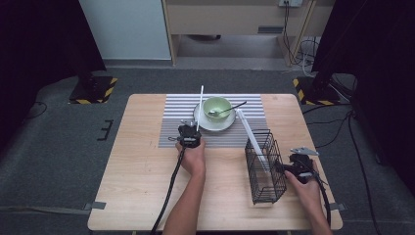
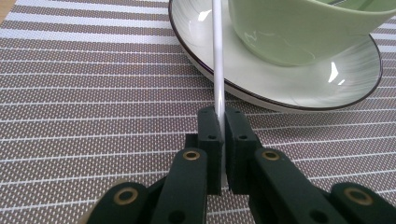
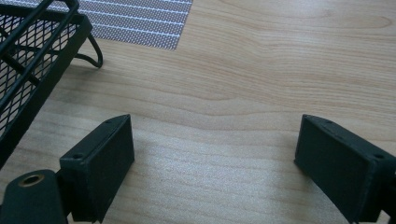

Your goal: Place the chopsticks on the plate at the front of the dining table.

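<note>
- Left gripper (image 1: 190,133) sits over the near edge of the striped placemat (image 1: 176,115), just in front of the plate (image 1: 201,123).
- Its fingers (image 2: 209,135) are clamped tight on a thin white stick (image 2: 217,56); in the left gripper view the stick runs straight out from between them, over the plate rim and past the side of the green bowl (image 2: 299,32).
- High view: the white stick (image 1: 199,105) angles up and away from the gripper, along the left side of the bowl (image 1: 217,106).
- Bowl stands on the plate, with a dark-handled spoon (image 1: 227,110) resting in it, handle pointing right.
- Right gripper (image 1: 299,164) rests near the right edge of the tabletop (image 1: 142,176), just beside the black wire basket (image 1: 264,169).
- Its fingers (image 3: 100,163) are spread wide with nothing between them, bare wood below; the basket corner is at the left of the right gripper view.
- A second white stick (image 1: 250,134) leans in the basket, its top end sticking out toward the plate.
</note>
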`<state>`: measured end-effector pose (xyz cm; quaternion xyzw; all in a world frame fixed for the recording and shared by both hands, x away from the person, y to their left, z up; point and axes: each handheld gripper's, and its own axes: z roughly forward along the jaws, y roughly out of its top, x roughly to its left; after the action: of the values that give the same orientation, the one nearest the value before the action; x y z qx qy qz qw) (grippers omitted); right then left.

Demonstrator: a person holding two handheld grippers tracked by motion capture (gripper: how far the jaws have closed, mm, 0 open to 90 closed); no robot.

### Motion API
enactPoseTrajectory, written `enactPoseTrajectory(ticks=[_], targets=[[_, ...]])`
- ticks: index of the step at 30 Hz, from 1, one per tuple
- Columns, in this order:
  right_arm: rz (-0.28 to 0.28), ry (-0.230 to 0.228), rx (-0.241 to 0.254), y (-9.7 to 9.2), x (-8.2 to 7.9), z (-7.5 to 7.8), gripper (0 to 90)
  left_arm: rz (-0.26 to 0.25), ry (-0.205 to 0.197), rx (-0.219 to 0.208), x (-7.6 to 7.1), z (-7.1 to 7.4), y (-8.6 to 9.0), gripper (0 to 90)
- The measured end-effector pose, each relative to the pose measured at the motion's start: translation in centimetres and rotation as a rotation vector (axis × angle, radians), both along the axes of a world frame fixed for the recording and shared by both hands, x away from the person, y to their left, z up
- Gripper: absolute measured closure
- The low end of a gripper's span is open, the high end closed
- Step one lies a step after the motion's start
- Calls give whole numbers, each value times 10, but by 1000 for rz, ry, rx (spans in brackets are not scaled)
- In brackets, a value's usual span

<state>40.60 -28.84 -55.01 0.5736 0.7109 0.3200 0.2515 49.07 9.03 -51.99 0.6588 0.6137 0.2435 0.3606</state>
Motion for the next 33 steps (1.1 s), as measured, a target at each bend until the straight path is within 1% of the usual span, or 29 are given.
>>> enactPoseTrajectory(ticks=[14, 22, 33], targets=[[1, 0, 1, 0, 0, 0, 117, 2, 27, 25, 0, -4, -4, 861], [3, 0, 0, 0, 0, 0, 117, 5, 41, 21, 1, -5, -5, 861], [2, 0, 0, 0, 0, 0, 116, 1, 44, 20, 1, -5, -8, 860]])
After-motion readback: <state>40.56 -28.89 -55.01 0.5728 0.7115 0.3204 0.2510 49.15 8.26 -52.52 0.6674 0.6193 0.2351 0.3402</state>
